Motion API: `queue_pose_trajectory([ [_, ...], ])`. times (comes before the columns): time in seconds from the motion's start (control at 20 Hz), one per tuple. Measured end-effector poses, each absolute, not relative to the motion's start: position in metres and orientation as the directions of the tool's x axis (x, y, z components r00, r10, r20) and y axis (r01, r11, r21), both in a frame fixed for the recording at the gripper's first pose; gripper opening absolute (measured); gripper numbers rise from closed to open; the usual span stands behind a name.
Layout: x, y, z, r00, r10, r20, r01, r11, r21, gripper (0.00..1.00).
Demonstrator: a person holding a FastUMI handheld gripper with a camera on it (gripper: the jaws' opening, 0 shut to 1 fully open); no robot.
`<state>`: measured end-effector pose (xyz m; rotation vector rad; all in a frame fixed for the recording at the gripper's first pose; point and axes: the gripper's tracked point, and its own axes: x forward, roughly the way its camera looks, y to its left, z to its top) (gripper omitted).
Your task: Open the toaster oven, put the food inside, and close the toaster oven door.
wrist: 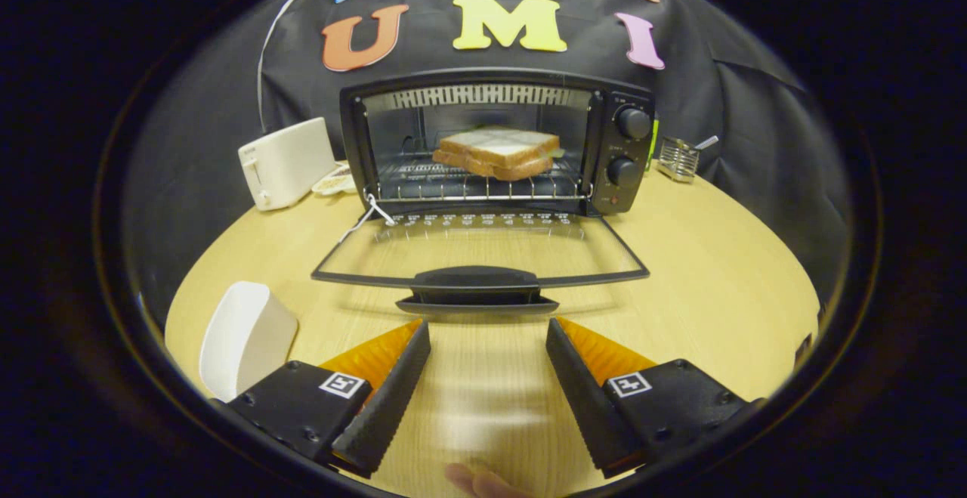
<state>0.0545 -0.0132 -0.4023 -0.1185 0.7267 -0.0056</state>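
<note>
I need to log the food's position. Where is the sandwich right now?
The sandwich sits on the wire rack inside the open toaster oven, beyond the open tool.

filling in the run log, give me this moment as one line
stage: food loaded, door not yet closed | toaster oven door down flat | sandwich on rack | gripper open, empty, just short of door handle

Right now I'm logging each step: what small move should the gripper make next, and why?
Probably ease forward and down to get under the door handle. The sandwich already sits on the oven rack, the door lies flat open, and the gripper is open and empty just short of the handle.
</note>
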Motion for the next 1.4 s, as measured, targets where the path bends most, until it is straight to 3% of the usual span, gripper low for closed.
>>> queue_pose_trajectory([
  [1.05,0.058,-0.009,-0.405,0.689,-0.074,-0.721,0.003,0.995,-0.1,1.0],
  [1.4,0.064,-0.003,-0.378,0.752,-0.074,-0.655,0.007,0.994,-0.105,1.0],
])
